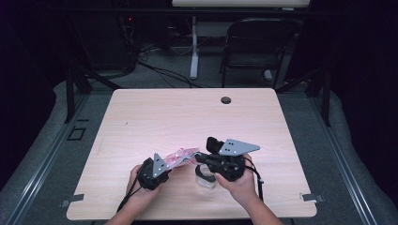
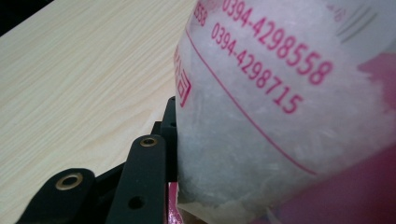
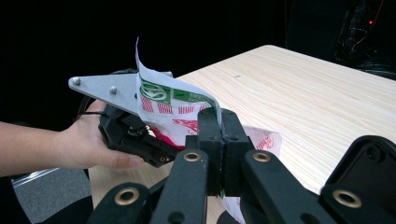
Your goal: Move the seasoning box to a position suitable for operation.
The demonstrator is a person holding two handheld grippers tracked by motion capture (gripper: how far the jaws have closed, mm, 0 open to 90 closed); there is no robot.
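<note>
One pale wooden table (image 1: 141, 117), with one round cable hole (image 1: 226, 100) near its far edge. Near the front edge, toward the middle: two hand-held grippers, one printed plastic bag, one small clear container. Left gripper (image 1: 165, 169) gripped in the left hand (image 1: 141, 185), grey three-cornered plate on top, pointed toward the bag; jaws pressed against the bag's frosted side in the left gripper view, but cannot tell there whether closed on it or merely touching. Right gripper (image 3: 218, 135) held in the right hand (image 1: 239, 183), its own grey plate up, jaws pressed together and pinching one edge of the bag, seen plainly in the right gripper view. One bag (image 1: 182, 155), translucent white plastic with pink-red print, green and red markings on the raised flap, stretched between the two grippers and lifted off the tabletop. Two printed number strings on its side in the left gripper view, 0394-4298558 and 0394-4298715 (image 2: 261, 60). One clear container (image 1: 205, 178) resting on the table just below the right gripper, close to the front edge. Behind the table, one dark folding chair (image 1: 256, 44) on the floor.
</note>
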